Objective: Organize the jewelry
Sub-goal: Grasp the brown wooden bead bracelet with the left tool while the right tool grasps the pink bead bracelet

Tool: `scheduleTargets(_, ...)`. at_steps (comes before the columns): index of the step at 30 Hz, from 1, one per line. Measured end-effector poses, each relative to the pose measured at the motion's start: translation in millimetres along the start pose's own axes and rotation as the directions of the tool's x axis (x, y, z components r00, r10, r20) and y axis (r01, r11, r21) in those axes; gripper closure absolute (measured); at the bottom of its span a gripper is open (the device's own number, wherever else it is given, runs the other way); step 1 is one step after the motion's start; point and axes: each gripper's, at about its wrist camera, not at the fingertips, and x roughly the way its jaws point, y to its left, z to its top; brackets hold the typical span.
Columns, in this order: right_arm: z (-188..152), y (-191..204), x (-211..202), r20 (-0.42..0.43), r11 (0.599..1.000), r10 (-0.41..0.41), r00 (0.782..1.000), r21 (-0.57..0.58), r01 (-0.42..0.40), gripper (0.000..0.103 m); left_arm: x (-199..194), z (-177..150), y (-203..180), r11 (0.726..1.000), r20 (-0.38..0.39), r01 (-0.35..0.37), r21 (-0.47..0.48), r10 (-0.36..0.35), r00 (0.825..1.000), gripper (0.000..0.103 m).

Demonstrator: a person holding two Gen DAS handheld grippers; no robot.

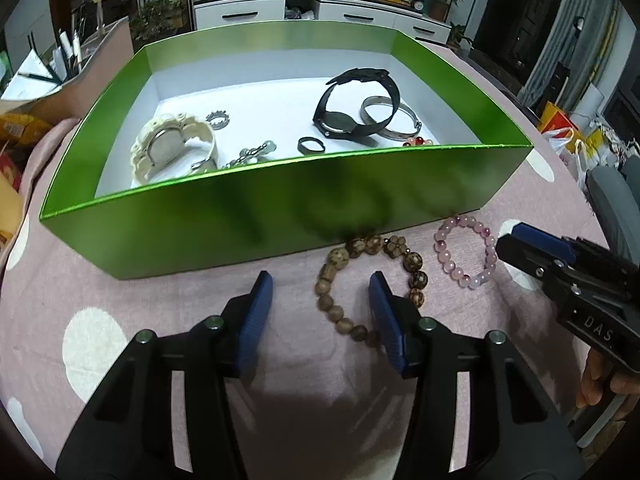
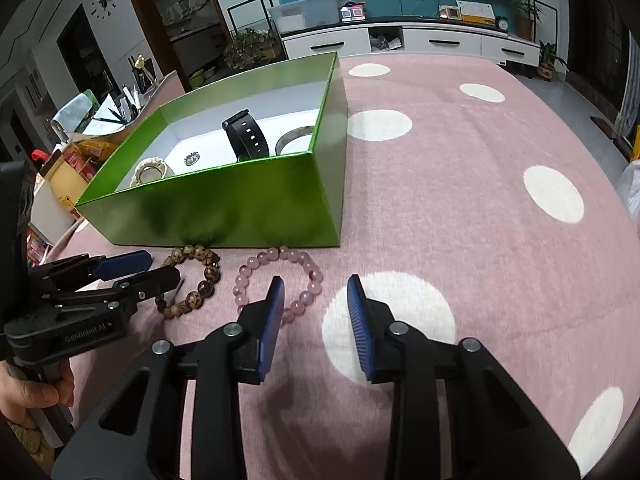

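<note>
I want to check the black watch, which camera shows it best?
The left wrist view: the black watch shows whole, dial and strap, inside the green box. In the right wrist view only its strap rises above the box wall.

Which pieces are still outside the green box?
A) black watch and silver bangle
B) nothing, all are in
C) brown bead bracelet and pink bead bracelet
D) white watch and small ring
C: the brown bead bracelet and the pink bead bracelet lie on the pink cloth in front of the green box, with both grippers open and empty.
</note>
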Motion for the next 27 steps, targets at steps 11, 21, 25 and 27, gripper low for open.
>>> scheduleTargets(11, 5.4, 8.9, 15.5, -0.022, 0.999, -0.035, 0.999, -0.038, 0.034, 0.09, 1.9, -0.1, -7.9, 0.995, 0.02, -0.039, 0.088, 0.037, 0.999, 0.07)
scheduleTargets(21, 3.5, 10.6, 10.8, -0.005, 0.999, -0.025, 1.0, -0.036, 0.025, 0.097, 0.3, -1.1, -5.2, 0.997, 0.024, -0.003, 0.075, 0.002, 1.0, 0.095)
scheduleTargets(25, 4.2, 12.1, 2.9, 0.015, 0.999, -0.018, 1.0, -0.044, 0.019, 0.097, -4.4, -3.0, -3.5, 0.998, 0.029, 0.018, 0.057, -0.02, 0.999, 0.095)
scheduleTargets(27, 4.1, 13.0, 0.1, 0.02, 0.999, -0.012, 1.0, -0.042, 0.013, 0.097, -10.0, -2.7, -3.1, 0.998, 0.039, 0.027, 0.05, -0.029, 0.999, 0.095)
